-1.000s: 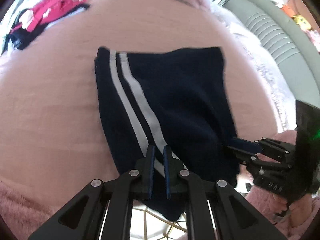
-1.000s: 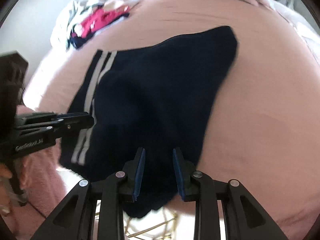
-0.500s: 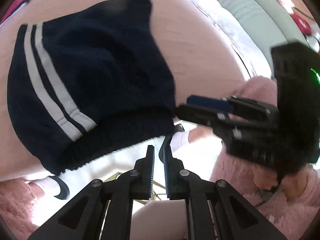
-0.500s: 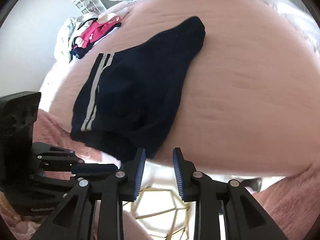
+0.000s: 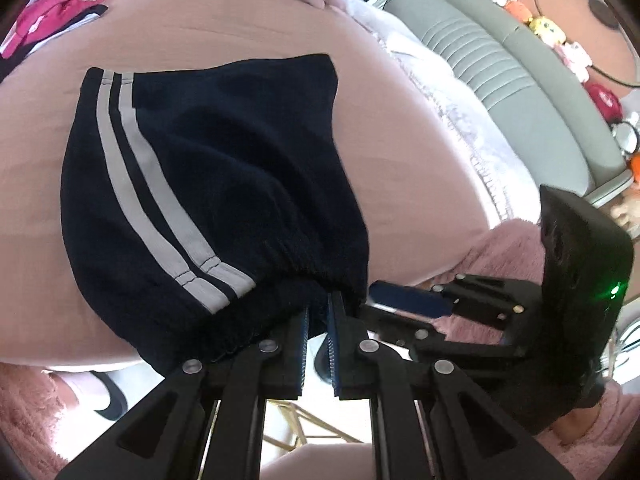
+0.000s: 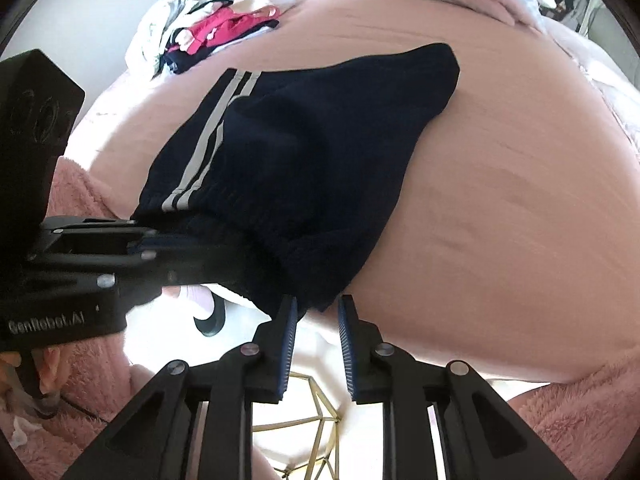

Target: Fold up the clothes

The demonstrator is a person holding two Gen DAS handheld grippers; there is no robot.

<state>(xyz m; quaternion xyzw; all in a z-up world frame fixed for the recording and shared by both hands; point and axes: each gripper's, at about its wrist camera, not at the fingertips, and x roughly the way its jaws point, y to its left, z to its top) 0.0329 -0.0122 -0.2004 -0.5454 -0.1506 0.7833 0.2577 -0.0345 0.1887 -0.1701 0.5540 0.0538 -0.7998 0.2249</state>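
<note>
Navy shorts (image 5: 224, 184) with two pale side stripes lie flat on the pink bed (image 5: 400, 128), filling the centre of both frames. The elastic waistband (image 5: 280, 256) hangs at the bed's near edge, low in the frame.

Change since a second ago: you had both tools over the middle of the cloth; half a second back they were off the edge, over the floor. Now both are back at the waistband. Reading: this is the set-up for a grasp on the waist, probably to carry it up over the legs as the first fold. No fold made yet.

Left hand-held gripper (image 5: 318, 312): jaws clenched to a narrow slit, tips against the waistband's lower rim. Whether cloth is actually pinched there I cannot tell; dark fabric hides the pad ends.

Right hand-held gripper (image 6: 318, 308): jaws have just been closing, a clear gap remains, and the waistband corner sits just above that gap, not pressed by the pads.

View differences: the left wrist view shows the sofa (image 5: 500, 52) at upper right and the right tool side-on. The right wrist view alone shows the clothes pile (image 6: 208, 36) at upper left, waiting, and your fingers (image 6: 50, 364) on the left tool's handle.
</note>
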